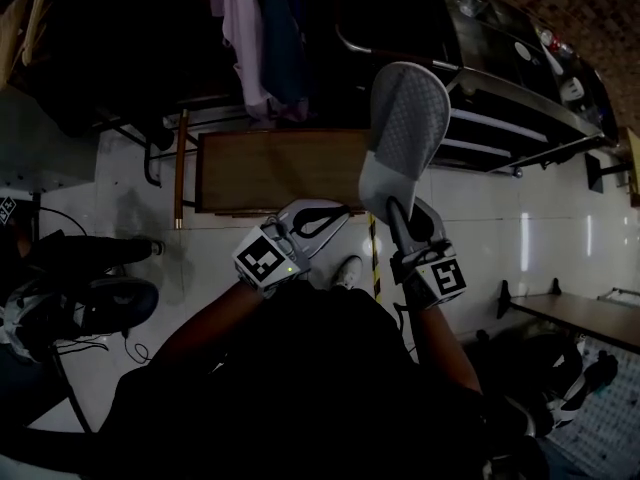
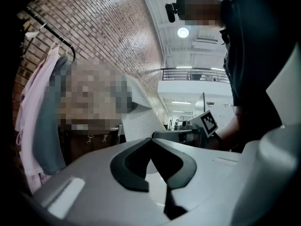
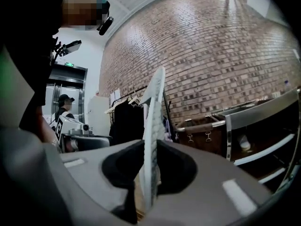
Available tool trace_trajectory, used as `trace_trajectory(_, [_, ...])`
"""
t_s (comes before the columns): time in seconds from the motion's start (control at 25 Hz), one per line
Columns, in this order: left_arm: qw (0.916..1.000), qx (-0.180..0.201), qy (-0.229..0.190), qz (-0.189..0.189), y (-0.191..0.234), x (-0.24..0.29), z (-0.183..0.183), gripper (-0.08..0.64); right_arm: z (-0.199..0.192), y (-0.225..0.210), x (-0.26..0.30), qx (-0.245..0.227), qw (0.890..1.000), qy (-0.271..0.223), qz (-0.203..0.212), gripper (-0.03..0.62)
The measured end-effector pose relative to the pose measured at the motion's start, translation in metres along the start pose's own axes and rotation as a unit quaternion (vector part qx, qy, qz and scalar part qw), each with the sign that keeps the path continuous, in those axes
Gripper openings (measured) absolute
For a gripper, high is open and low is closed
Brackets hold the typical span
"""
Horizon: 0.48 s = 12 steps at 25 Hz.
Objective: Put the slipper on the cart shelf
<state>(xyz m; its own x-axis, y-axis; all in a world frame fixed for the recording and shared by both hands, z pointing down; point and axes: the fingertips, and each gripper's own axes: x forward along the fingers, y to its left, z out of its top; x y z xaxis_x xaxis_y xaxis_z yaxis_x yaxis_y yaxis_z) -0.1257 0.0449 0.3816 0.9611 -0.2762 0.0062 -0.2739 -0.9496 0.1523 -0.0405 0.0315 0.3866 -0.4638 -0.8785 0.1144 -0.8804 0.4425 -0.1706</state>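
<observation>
Toward 1 o'clock, right gripper pinched the slipper upright, presumably for carrying to cart shelf; left gripper pressed together, empty.

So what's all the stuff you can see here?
slipper: one, grey and white, held up over the brown box
brown box: one, wooden, on the floor ahead
cart: one, metal with shelves, right of the box
clothes: several, pink and blue, hanging on a rack beyond the box
brick wall: one, reddish brown, behind the rack and cart
striped tape: one strip, yellow and black, on the pale floor
shoe: one, white, the person's own, on the floor
left gripper: one, grey, jaws together, holding nothing
right gripper: one, grey, clamped on the slipper
</observation>
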Motion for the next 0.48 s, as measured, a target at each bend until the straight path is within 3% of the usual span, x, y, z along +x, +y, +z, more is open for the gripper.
trace_trajectory(0.32, [0.9997, 0.010, 0.024, -0.005, -0.012, 0.011, 0.005, 0.000, 0.025, 0.009, -0.018, -0.032, 0.999, -0.030, -0.006, 0.067])
trace_trajectory(0.48, [0.9997, 0.017, 0.015, -0.005, -0.010, 0.008, 0.009, 0.000, 0.025, 0.015, -0.016, -0.038, 0.999, -0.035, -0.001, 0.067])
